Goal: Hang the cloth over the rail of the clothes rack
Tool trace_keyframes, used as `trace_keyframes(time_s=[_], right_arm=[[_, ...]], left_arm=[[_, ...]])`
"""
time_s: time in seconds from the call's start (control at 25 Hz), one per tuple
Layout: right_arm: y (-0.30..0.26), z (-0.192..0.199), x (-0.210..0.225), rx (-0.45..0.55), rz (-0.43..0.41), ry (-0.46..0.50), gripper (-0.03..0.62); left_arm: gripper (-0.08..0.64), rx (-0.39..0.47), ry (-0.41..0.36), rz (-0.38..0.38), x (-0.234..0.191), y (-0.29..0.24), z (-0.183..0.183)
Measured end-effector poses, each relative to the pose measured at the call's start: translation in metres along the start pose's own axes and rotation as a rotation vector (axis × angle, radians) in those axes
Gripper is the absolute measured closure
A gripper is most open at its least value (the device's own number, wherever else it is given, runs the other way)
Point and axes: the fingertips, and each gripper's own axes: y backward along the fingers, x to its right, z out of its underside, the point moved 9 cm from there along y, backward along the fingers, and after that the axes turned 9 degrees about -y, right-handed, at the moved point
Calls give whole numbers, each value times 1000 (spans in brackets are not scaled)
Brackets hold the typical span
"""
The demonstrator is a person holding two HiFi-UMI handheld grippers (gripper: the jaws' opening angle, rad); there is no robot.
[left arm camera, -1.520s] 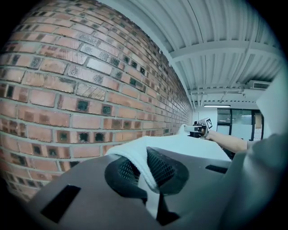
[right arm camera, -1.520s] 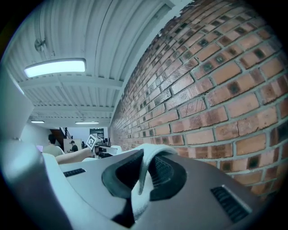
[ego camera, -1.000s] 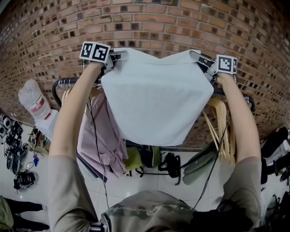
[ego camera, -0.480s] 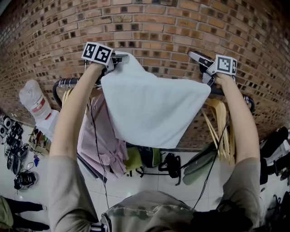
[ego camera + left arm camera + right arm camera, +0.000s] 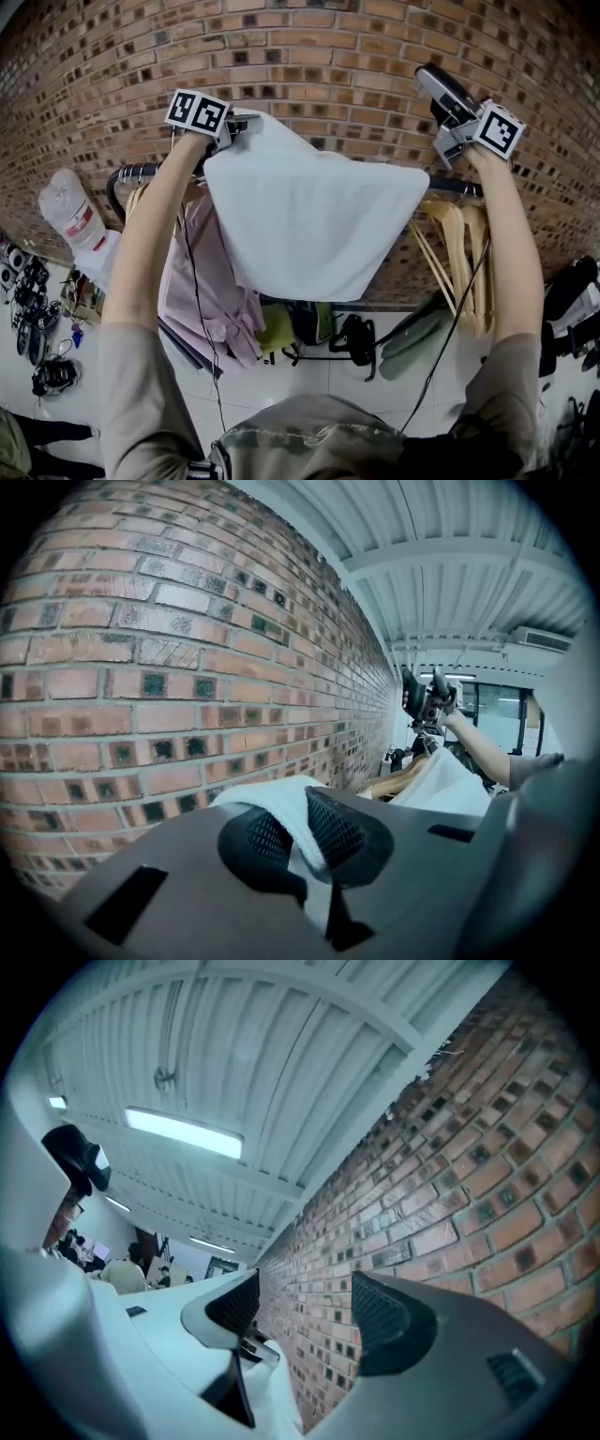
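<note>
The left gripper [image 5: 242, 120], at the upper left of the frame, is clamped on one corner of the white cloth [image 5: 314, 220]. It holds that corner above the rail [image 5: 139, 170], probably so the cloth cannot slip off. The cloth fills the middle of the frame, its right side resting along the rail's line and the rest hanging down. At upper right, the right gripper [image 5: 305, 1293] has just been opening its jaws. They stand wide apart with nothing between them, clear of the cloth.

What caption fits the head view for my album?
Left gripper holds the white cloth lying over the rail; right gripper, just opened, is empty.
</note>
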Motion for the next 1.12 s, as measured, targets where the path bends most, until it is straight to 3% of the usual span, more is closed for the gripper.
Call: trace_keyframes(time_s=[0.16, 0.28, 0.44, 0.64, 0.84, 1.0, 1.12], right_arm=[[9, -17, -49, -7, -97, 5, 281], [22, -11, -84, -40, -120, -1, 282], [53, 20, -123, -94, -155, -9, 282], [99, 80, -154, -112, -149, -103, 282], [132, 124, -145, -137, -36, -164, 282], [144, 147, -124, -178, 124, -137, 282], [146, 156, -111, -184, 184, -136, 282]], left_arm=[[545, -20, -14, 7, 2, -2, 0], [545, -19, -17, 8, 2, -1, 0], [545, 1, -16, 10, 4, -1, -1], [545, -6, -36, 32, 8, -2, -2], [545, 16, -35, 43, 8, -1, -3], [545, 8, -41, 38, 9, -1, -3], [545, 17, -43, 32, 10, 0, -3]])
